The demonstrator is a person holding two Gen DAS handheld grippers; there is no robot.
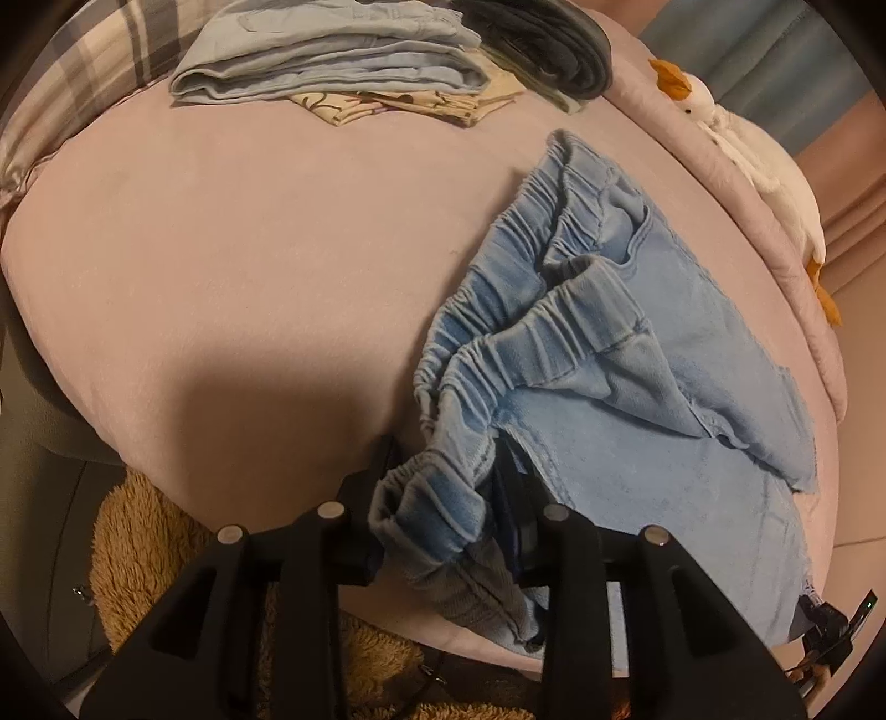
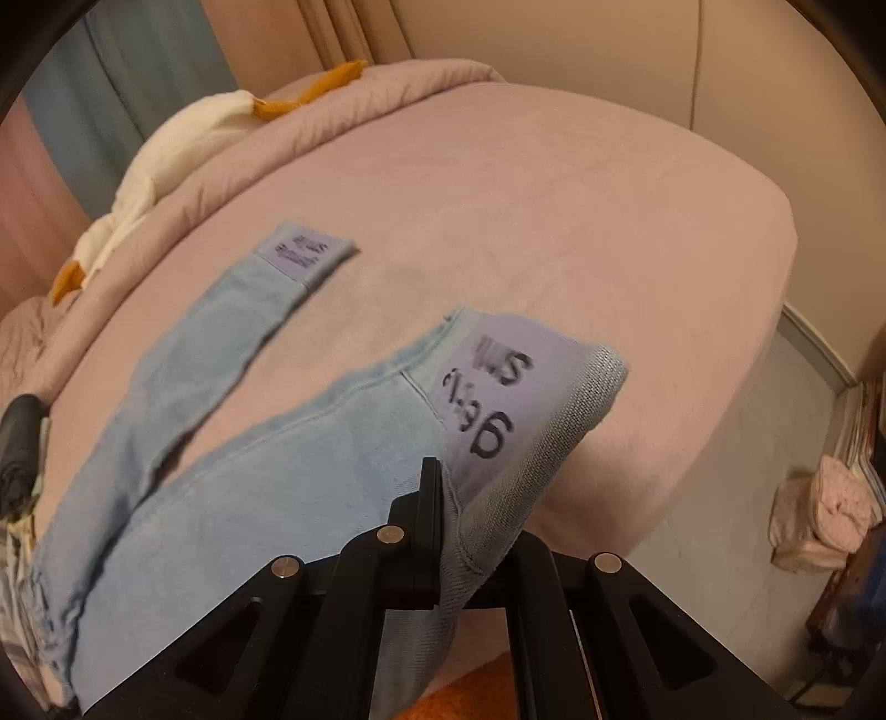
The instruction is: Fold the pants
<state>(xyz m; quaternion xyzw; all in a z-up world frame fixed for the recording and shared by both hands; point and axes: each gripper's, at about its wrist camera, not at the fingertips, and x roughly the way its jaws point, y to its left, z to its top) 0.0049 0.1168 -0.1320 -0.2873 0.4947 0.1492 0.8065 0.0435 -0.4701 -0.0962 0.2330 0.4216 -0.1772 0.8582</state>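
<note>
Light blue pants (image 1: 620, 354) lie on the pink bed (image 1: 221, 249), waistband bunched toward the near edge. My left gripper (image 1: 443, 498) is shut on the elastic waistband (image 1: 437, 498) at its near corner. In the right wrist view the two legs (image 2: 249, 443) stretch across the bed, each ending in a lilac printed cuff. My right gripper (image 2: 459, 509) is shut on the near leg's cuff (image 2: 509, 410), lifted slightly off the bed. The far leg's cuff (image 2: 304, 255) lies flat.
A stack of folded clothes (image 1: 332, 61) and a dark garment (image 1: 554, 50) sit at the bed's far side. A white plush goose (image 1: 764, 160) lies along the quilt edge. A brown fluffy rug (image 1: 133, 543) is below the bed. The bed edge and floor (image 2: 720, 443) are on the right.
</note>
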